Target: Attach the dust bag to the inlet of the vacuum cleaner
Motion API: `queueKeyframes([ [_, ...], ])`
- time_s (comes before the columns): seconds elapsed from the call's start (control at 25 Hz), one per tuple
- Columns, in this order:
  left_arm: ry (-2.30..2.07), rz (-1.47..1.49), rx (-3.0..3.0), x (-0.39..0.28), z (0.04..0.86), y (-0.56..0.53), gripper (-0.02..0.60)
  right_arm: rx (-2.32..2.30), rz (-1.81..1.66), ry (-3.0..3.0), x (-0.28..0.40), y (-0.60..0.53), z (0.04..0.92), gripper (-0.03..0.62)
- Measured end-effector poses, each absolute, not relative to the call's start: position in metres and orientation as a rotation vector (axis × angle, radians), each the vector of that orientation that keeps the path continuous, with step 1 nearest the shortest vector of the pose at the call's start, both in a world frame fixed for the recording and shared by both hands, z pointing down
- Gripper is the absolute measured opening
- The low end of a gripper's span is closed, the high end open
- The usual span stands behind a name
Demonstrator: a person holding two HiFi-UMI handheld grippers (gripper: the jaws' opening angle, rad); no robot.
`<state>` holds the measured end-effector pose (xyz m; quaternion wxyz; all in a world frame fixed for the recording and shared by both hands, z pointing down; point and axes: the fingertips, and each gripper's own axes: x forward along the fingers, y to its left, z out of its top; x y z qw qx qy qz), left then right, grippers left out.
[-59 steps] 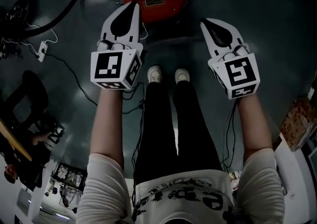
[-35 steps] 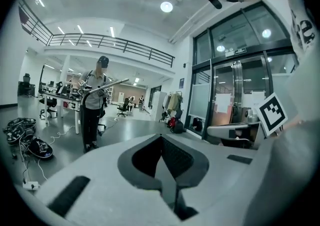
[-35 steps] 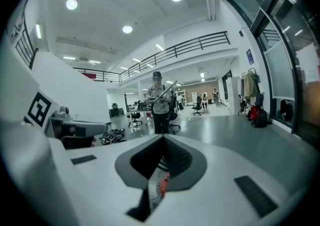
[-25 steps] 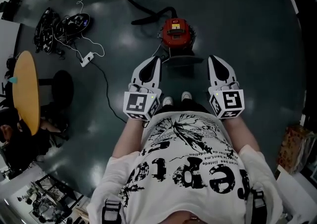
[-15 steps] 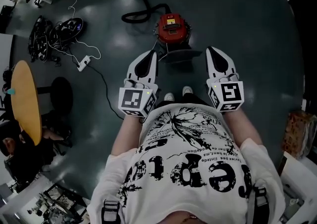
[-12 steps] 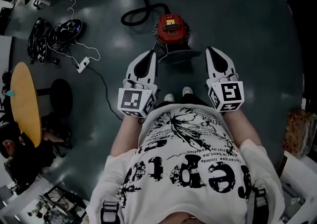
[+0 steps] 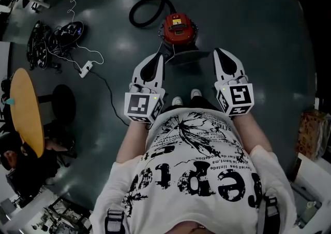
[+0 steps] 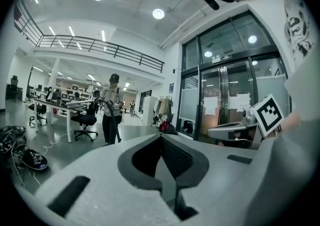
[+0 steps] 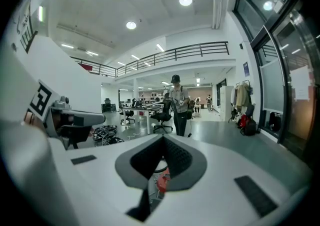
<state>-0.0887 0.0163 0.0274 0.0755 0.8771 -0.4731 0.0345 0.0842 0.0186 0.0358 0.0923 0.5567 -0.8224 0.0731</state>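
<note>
The red vacuum cleaner (image 7: 177,27) stands on the dark floor ahead of my feet, its black hose (image 7: 146,11) looped to its left. A dark flat piece (image 7: 182,58) lies just in front of it; I cannot tell whether it is the dust bag. My left gripper (image 7: 156,58) and right gripper (image 7: 220,53) are held side by side at waist height, pointing toward the vacuum, well above it. Both are shut with nothing between the jaws. In the right gripper view the shut gripper (image 9: 162,140) shows a bit of the red vacuum (image 9: 162,181) through the gap below its tip. The left gripper (image 8: 161,138) also shows shut in its own view.
A round wooden table (image 7: 26,108) and a black stool (image 7: 63,101) stand at the left, with a seated person (image 7: 18,158) below them. A power strip (image 7: 84,68) and a cable pile (image 7: 51,36) lie at upper left. A box (image 7: 310,134) sits at the right. A person (image 9: 178,105) stands farther off.
The head view has pulled back and up, so the vacuum looks smaller and farther. Over the last second the grippers stayed side by side and shut; the hose loop came more into view.
</note>
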Motion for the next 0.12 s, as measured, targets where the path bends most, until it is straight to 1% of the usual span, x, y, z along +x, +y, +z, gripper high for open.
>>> queueKeyframes([
  [0.12,-1.451,0.128,2.645,-0.0897,0.0285,0.0140,0.003,1.657,0.233,-2.440,0.0853,0.0194,0.0406,0.002],
])
